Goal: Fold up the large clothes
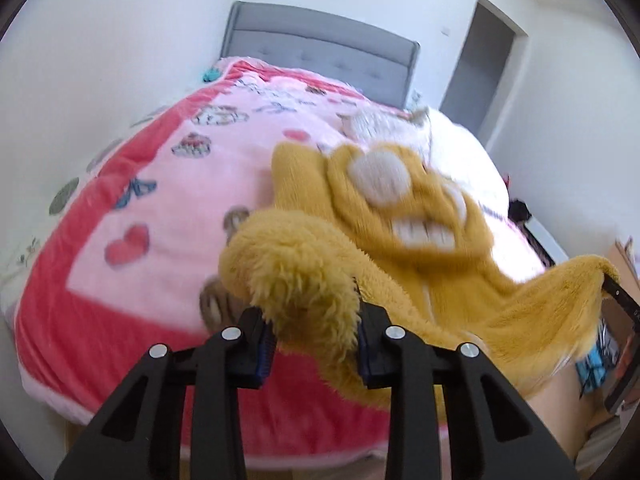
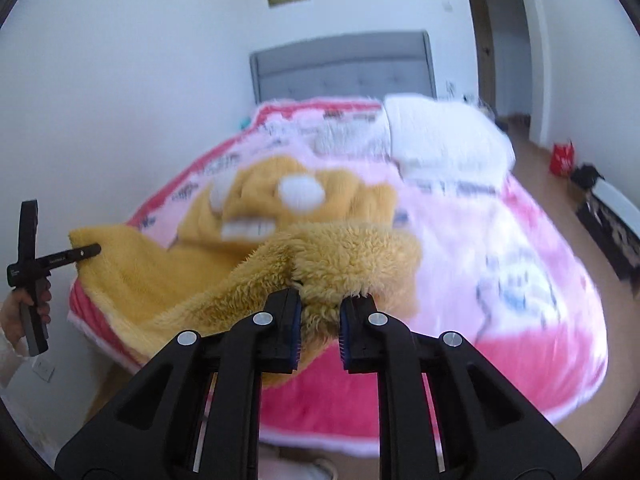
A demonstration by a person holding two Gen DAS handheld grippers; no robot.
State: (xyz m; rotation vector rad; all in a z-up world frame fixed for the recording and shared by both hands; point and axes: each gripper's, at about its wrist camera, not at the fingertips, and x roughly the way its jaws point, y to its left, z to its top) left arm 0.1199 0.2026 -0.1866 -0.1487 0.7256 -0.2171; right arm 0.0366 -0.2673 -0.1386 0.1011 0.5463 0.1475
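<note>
A fluffy mustard-yellow onesie (image 1: 404, 240) with a hood that has white eyes and teeth lies over the near end of a bed. My left gripper (image 1: 316, 340) is shut on a bunched fluffy corner of it. My right gripper (image 2: 320, 328) is shut on another fluffy corner of the onesie (image 2: 344, 256). The cloth stretches between both grippers, lifted above the bed's foot. In the right wrist view the left gripper (image 2: 86, 254) shows at the far left, clamping the cloth edge. In the left wrist view the right gripper (image 1: 608, 280) shows at the far right.
The bed carries a pink and red blanket (image 1: 132, 200) with hearts and cupcakes, a white pillow (image 2: 440, 136) and a grey headboard (image 2: 344, 64). A doorway (image 1: 484, 60) stands to the right. A red bag (image 2: 562, 158) and dark items sit on the floor.
</note>
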